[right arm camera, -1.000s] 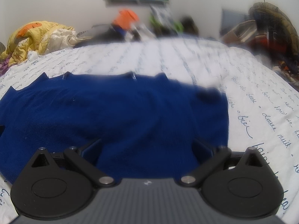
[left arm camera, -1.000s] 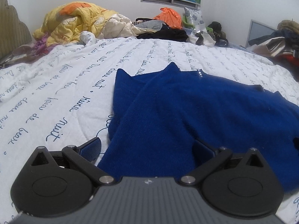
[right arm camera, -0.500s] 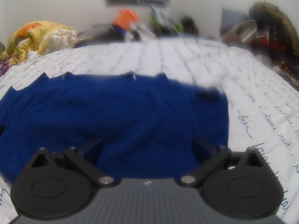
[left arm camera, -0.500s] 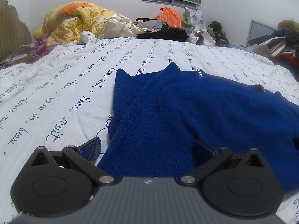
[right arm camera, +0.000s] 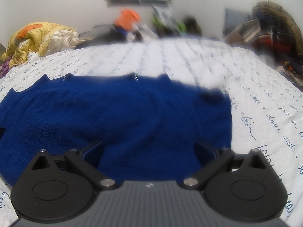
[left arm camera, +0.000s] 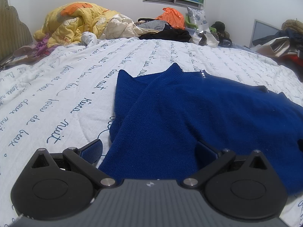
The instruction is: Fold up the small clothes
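lying flat on the white bedspread (left arm camera: 56,87) with blue script, the blue sweater (left arm camera: 189,113) fills the right wrist view from 9 o'clock past centre, and in the left wrist view spreads from centre out to 3 o'clock. the left gripper (left arm camera: 149,149) is spread wide, its fingers straddling the sweater's near hem at 6 o'clock, nothing pinched. the right gripper (right arm camera: 149,147) is likewise released, fingers parted over the near hem. a yellow quilt (left arm camera: 75,19) is heaped at 11 o'clock, an orange bag (left arm camera: 172,17) near 12, both well apart from the sweater.
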A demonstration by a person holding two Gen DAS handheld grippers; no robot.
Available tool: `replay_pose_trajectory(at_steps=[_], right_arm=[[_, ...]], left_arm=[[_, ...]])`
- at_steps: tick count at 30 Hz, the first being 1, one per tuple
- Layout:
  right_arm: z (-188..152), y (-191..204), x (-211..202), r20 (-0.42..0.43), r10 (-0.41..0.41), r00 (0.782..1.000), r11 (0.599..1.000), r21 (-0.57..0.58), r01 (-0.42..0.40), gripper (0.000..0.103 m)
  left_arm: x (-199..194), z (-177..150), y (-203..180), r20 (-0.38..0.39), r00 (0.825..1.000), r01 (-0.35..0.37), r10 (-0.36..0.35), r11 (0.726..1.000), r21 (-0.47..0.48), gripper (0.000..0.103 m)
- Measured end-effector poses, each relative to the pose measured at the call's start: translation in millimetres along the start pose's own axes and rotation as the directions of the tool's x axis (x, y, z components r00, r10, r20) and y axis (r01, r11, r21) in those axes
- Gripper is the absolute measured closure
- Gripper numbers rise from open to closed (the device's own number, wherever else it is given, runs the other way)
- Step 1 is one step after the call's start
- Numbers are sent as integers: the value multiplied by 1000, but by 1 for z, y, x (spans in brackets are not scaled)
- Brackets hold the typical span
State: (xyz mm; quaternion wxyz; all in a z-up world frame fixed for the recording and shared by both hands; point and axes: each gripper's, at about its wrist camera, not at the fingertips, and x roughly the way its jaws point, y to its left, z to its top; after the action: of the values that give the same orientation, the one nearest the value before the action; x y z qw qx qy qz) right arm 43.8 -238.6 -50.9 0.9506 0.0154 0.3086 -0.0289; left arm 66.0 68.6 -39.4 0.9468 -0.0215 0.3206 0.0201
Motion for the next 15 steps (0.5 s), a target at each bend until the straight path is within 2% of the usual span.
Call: replay_pose_trajectory(at_steps=[15], right_arm=[[1, -1, 0, -1, 0, 1000, 1000, 0, 0, 0]], left_arm=[[0, 0, 0, 0, 1000, -1, 1, 1000, -1, 0]])
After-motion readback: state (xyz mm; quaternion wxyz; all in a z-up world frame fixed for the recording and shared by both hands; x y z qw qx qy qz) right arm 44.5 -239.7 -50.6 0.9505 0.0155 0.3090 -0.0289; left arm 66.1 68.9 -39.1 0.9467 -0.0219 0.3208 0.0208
